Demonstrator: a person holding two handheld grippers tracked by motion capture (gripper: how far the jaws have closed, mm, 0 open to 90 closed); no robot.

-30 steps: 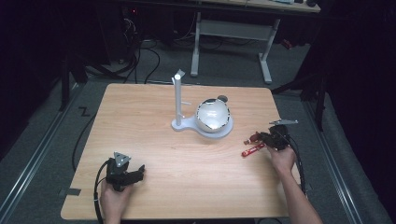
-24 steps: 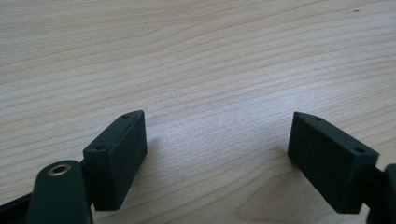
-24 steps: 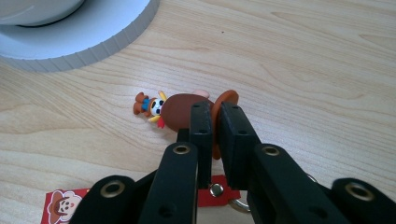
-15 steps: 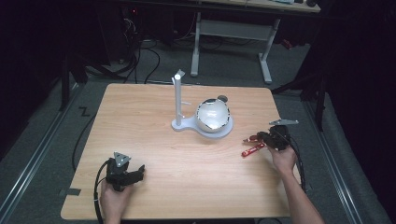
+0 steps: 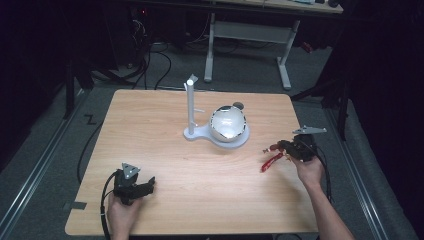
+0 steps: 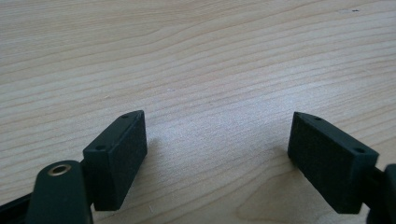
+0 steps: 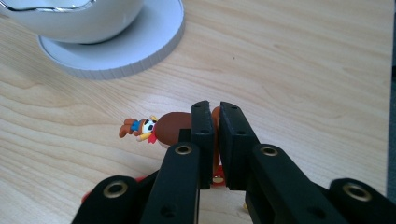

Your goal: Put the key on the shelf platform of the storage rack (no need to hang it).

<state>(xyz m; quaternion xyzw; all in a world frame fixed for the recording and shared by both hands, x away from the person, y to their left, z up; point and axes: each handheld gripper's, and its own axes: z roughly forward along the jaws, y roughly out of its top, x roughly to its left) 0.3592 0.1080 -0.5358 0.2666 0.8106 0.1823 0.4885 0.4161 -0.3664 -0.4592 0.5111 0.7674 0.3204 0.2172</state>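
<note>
The right gripper jaws clamp and half hide a toy figure.

High view: looking forward and down from above, far over the tabletop.
Tongs views: hovering close, sharing its wood grain.

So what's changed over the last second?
The right hand-held gripper, shut on the red toy, has lifted it slightly off the table. The left hand-held gripper stayed open and in place; the bowl and stand haven't moved.
</note>
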